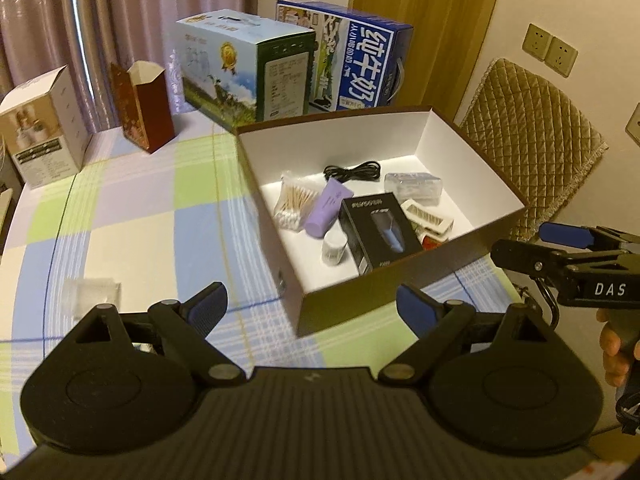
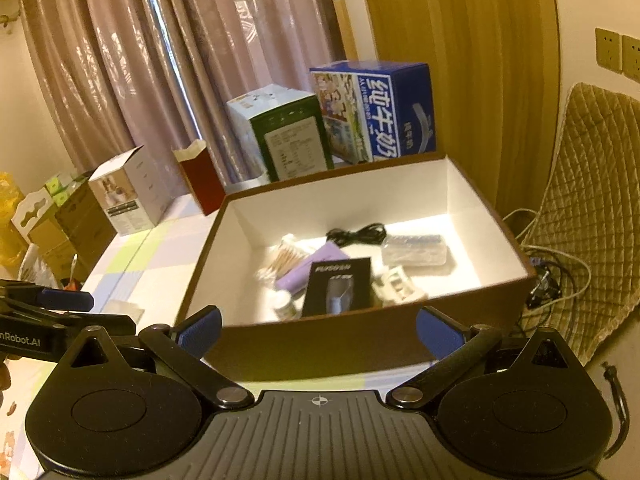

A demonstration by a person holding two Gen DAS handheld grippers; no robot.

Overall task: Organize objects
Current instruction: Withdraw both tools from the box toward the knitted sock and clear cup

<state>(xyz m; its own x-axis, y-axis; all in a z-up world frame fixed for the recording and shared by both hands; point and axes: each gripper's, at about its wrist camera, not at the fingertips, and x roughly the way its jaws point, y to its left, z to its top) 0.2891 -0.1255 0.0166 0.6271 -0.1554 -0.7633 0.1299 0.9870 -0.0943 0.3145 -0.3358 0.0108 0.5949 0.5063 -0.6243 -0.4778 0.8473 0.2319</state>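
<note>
Behind your table: pink curtains [image 1: 100,20], wooden door [image 2: 460,80].
To your right: quilted chair [image 1: 532,136]; wall sockets [image 1: 550,50], seemingly unused.

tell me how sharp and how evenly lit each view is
Left wrist view: warm dim light, the open brown box with white interior is fairly sharp, and the small clear plastic item on the checked tablecloth is smeared. Right wrist view: yellower, box contents blurred; fisheye bends the pink curtains.

Checked tablecloth [image 1: 132,216], open brown box [image 1: 400,280], 2 milk cartons [image 1: 244,72], red box [image 1: 146,108], white box [image 1: 44,136], clear packet [image 1: 94,292]
</note>
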